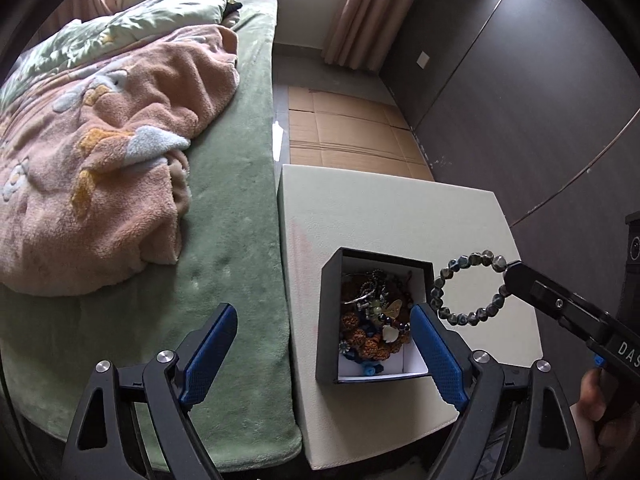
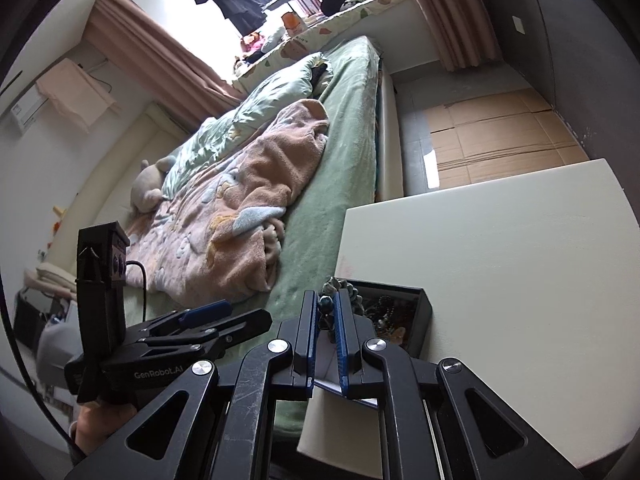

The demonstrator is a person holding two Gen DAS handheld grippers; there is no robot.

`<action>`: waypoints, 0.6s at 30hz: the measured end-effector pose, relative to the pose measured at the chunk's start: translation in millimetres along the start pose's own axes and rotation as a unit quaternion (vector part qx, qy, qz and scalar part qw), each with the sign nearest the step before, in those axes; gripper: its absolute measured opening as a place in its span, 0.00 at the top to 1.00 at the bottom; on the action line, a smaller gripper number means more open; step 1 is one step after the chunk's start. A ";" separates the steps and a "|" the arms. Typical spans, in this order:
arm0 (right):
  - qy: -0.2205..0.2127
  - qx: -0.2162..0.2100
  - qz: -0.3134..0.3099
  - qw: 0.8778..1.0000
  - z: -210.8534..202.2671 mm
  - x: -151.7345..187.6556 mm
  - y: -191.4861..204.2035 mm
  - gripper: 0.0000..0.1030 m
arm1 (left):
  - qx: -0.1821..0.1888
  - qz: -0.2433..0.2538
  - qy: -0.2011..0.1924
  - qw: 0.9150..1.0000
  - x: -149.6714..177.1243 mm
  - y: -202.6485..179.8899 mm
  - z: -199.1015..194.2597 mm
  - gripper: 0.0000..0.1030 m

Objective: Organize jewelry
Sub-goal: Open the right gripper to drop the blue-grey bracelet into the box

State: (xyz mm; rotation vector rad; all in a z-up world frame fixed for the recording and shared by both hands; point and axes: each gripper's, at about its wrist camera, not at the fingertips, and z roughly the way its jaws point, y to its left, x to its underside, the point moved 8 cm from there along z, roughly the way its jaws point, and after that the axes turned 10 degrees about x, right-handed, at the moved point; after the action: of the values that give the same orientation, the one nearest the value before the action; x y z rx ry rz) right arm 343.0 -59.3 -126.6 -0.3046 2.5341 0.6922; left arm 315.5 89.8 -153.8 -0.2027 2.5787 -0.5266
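A black box (image 1: 331, 320) with a white lining stands on the cream side table (image 1: 400, 216), filled with several tangled pieces of jewelry (image 1: 376, 320). My left gripper (image 1: 324, 308) is open wide above the box's near left side, with nothing between its blue pads. To the right of the box, my right gripper (image 1: 514, 276) is shut on a grey-green bead bracelet (image 1: 486, 256), which hangs as a ring above the table. In the right wrist view the beads (image 2: 340, 282) sit pinched between the right gripper's (image 2: 325, 304) fingers, with the box (image 2: 420, 312) just beyond and the left gripper (image 2: 244, 312) to the left.
A bed with a green cover (image 1: 232, 200) and a pink blanket (image 1: 100, 160) borders the table on the left. Flattened cardboard (image 1: 344, 128) lies on the floor beyond. A dark wardrobe (image 1: 520, 80) stands on the right. A hand (image 1: 592, 396) holds the right gripper.
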 end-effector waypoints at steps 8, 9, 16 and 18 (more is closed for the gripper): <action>0.065 -0.039 0.011 0.997 27.3 14.5 17.4 0.57 | 0.003 -0.019 -0.019 1.000 13.9 14.2 -22.6 0.12; 0.068 -0.039 0.015 0.997 27.0 16.7 16.4 0.43 | 0.004 -0.019 -0.021 1.000 14.7 14.4 -24.7 0.08; 0.053 0.005 0.025 0.998 2.1 25.2 -0.2 0.28 | 0.020 -0.010 -0.045 0.999 19.0 1.3 -43.3 0.00; 0.046 0.017 0.025 0.999 -9.1 26.9 -5.8 0.18 | 0.027 -0.007 -0.051 0.998 21.5 -4.9 -48.4 0.00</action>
State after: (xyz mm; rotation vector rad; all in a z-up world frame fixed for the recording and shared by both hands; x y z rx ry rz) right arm 318.3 -71.2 -136.0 -0.2681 2.6451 0.6681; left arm 273.0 96.2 -122.5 -0.2236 2.4629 -0.5760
